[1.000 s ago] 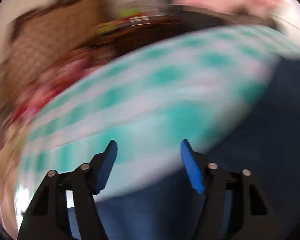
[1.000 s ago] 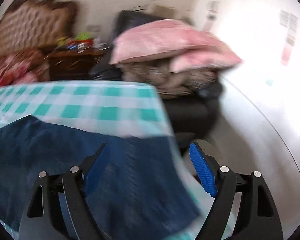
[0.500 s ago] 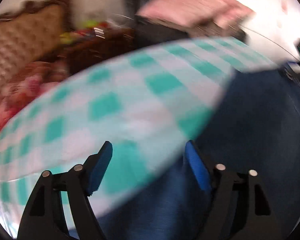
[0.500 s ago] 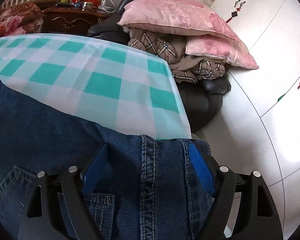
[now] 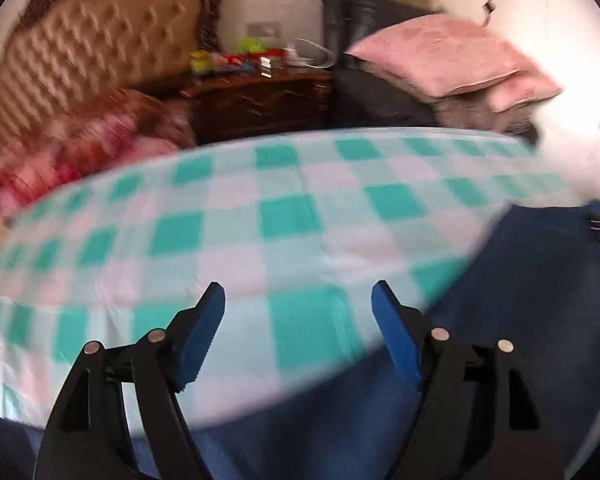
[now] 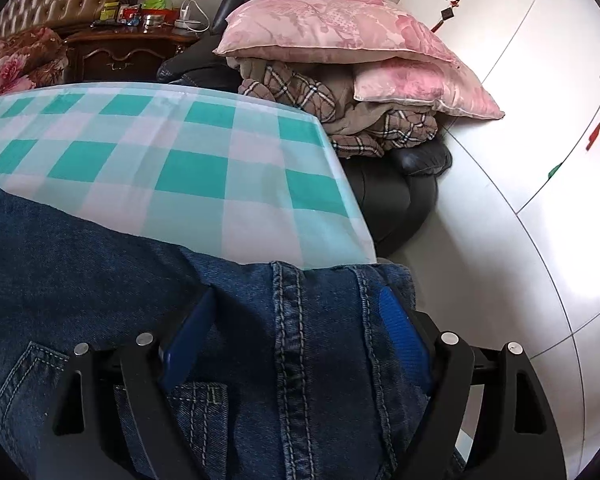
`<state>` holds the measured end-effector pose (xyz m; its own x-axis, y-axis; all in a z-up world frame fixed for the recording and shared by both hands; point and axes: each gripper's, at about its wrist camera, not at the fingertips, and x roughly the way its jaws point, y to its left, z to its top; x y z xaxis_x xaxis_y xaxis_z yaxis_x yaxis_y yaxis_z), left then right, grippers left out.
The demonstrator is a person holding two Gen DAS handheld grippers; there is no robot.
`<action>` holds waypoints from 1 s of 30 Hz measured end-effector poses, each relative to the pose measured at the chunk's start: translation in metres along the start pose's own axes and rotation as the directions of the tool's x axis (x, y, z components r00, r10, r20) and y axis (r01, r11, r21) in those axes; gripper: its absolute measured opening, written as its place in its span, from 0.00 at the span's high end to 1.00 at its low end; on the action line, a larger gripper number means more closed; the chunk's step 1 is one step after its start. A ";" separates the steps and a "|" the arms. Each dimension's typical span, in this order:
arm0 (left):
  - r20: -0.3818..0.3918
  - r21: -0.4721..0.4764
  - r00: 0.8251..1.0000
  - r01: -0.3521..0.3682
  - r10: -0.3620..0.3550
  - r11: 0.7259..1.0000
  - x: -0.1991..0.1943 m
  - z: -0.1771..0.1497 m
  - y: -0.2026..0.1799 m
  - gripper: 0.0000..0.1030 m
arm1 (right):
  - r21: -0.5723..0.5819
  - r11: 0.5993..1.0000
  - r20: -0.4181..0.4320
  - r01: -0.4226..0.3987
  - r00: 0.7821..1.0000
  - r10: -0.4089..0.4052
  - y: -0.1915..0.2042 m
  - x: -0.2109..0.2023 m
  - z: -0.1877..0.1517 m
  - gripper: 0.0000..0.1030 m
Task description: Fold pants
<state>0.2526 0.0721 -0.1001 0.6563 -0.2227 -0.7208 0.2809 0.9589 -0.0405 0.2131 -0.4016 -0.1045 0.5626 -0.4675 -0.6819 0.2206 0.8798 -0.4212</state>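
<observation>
In your left wrist view, which is smeared with motion blur, your left gripper (image 5: 298, 312) has its jaws spread wide with nothing between them, and it hangs over the green-and-white checked cloth (image 5: 284, 216) that covers the worktop. The jeans (image 5: 540, 280) lie on that cloth, filling the lower right of the view and running under the right-hand jaw; no fold edge or seam can be made out here. Beyond the far edge of the cloth you can see a dark wooden nightstand (image 5: 260, 100), a tufted headboard (image 5: 96, 52) and a pink pillow (image 5: 440, 56). In your right wrist view the picture is sharp: your right gripper (image 6: 296, 320) also has its jaws wide apart, straddling the jeans (image 6: 100, 272) at the double-stitched seam (image 6: 286, 320), but they are not closed on the denim. This end of the jeans reaches the corner of the checked cloth (image 6: 196, 152) and droops a little past it, with a back pocket (image 6: 32, 384) showing to the left of the seam. Judging from both views, the jeans lie spread out, no cross fold is visible, and neither gripper has a hold. The task looks to be at an early stage, with the gripping and folding over not yet done.
</observation>
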 end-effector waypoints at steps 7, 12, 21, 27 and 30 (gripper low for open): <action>-0.046 0.021 0.937 -0.346 0.346 0.938 -0.010 -0.032 0.045 0.28 | -0.014 0.998 -0.014 0.063 0.998 -0.063 0.003 -0.001 -0.003 0.24; -0.020 -0.017 0.990 -0.140 0.140 0.990 -0.057 -0.058 0.083 0.28 | 0.007 0.998 0.082 0.063 0.995 -0.063 0.010 -0.053 0.010 0.43; -0.122 0.046 0.991 -0.058 0.064 0.997 -0.051 -0.103 0.116 0.68 | -0.277 0.719 -0.047 -0.638 0.756 0.653 0.223 -0.151 0.043 0.76; -0.093 0.001 0.992 -0.089 0.089 0.996 -0.058 -0.114 0.126 0.98 | -0.282 0.796 -0.098 -0.536 0.841 0.532 0.292 -0.120 0.046 0.95; -0.067 -0.043 0.994 -0.087 0.084 0.995 -0.065 -0.119 0.130 0.98 | -0.311 0.834 -0.052 -0.456 0.884 0.464 0.298 -0.119 0.042 0.97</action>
<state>0.1632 0.2316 -0.1404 0.6294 -0.1295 -0.7662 0.1927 0.9812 -0.0075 0.2447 -0.0799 -0.1237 0.5585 -0.0098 -0.8294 -0.3200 0.9200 -0.2264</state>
